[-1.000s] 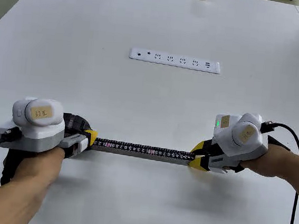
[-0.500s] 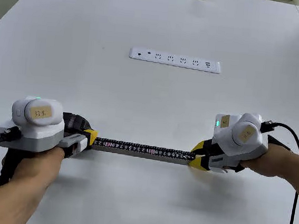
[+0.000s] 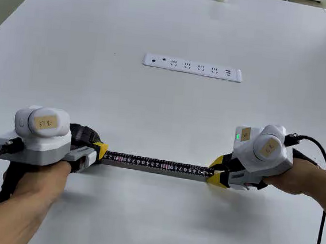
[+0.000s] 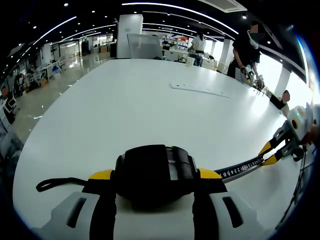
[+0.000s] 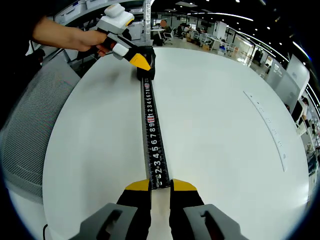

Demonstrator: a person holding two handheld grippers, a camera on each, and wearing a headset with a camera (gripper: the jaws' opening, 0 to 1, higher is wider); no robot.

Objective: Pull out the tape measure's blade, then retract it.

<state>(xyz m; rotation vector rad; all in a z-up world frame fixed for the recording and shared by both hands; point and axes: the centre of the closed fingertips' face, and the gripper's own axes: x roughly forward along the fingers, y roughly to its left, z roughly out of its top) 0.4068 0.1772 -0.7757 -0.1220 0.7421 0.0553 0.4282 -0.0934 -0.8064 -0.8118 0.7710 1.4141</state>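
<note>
1. Head view, far left: the left claw (image 3: 95, 150) was clamped around the black rounded plastic tape-measure case (image 3: 84, 134), low over the white tabletop (image 3: 161, 18).
2. From the case, the dark numbered metal blade (image 3: 156, 165) stretched rightward, lying close along the tabletop.
3. The right claw (image 3: 216, 170) was pinching the blade's free end between its yellow tips.
4. A long white power strip (image 3: 192, 67) lay farther back, well apart.

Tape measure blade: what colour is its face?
The blade is black with white numerals, a few red; clearest in the right gripper view.
</note>
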